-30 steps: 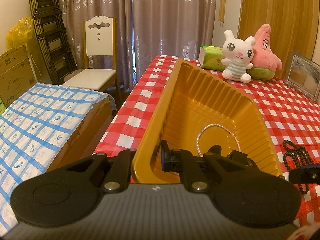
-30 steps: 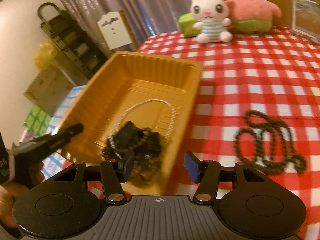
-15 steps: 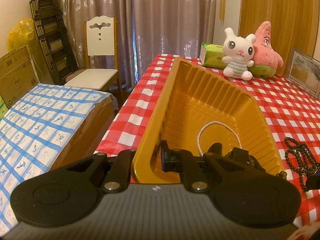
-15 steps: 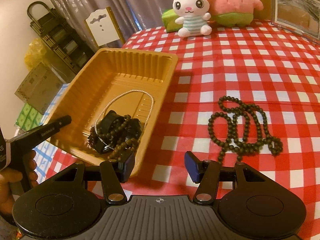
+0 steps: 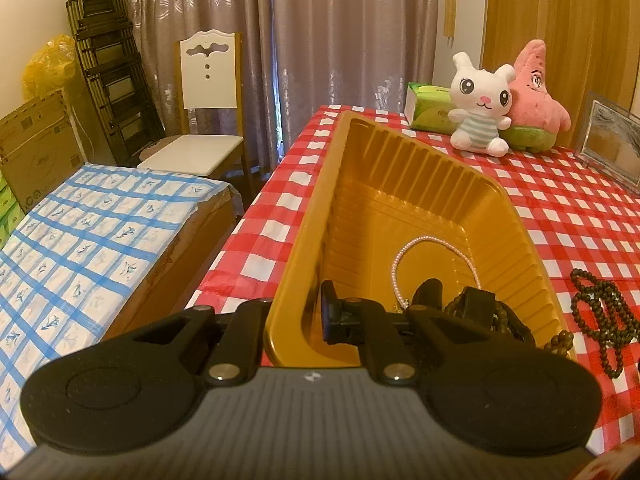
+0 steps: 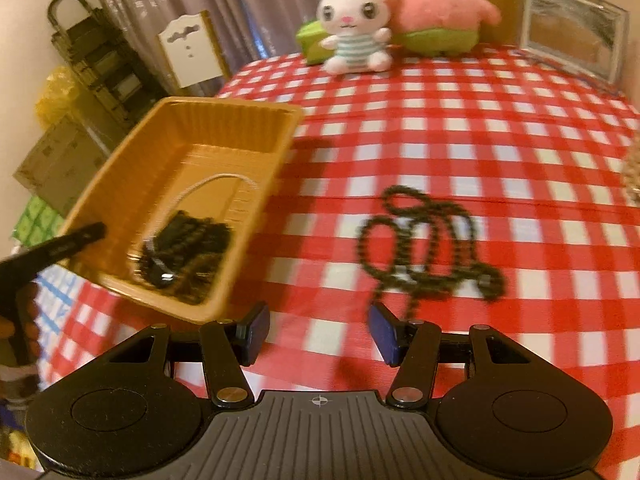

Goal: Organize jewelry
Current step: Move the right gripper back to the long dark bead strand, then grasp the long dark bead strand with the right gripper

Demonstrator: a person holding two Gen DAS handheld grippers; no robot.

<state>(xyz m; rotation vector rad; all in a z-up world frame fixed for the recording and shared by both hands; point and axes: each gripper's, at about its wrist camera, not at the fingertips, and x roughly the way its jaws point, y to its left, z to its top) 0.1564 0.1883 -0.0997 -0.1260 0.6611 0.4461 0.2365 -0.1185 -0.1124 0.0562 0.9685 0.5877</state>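
Orange tray (image 5: 400,184) rim clamped in your left gripper (image 5: 298,320), your right gripper (image 6: 319,334) jaws apart above the bench (image 6: 480,128), dark bead necklace (image 6: 428,244) just ahead, pearls (image 5: 434,246) in tray.

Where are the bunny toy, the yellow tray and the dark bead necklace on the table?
bunny toy (image 6: 354,14): right wrist view, its face.
yellow tray (image 5: 404,152): left wrist view, far wall.
dark bead necklace (image 6: 424,240): right wrist view, middle loops.

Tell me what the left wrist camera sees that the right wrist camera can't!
Only the left wrist view: the blue-checked cover and the left hand-held gripper shut on the tray's rim. Only the right wrist view: the open right hand-held gripper and the person's hand. Both: the yellow tray, the dark bead necklace on the tablecloth, the bunny toy.
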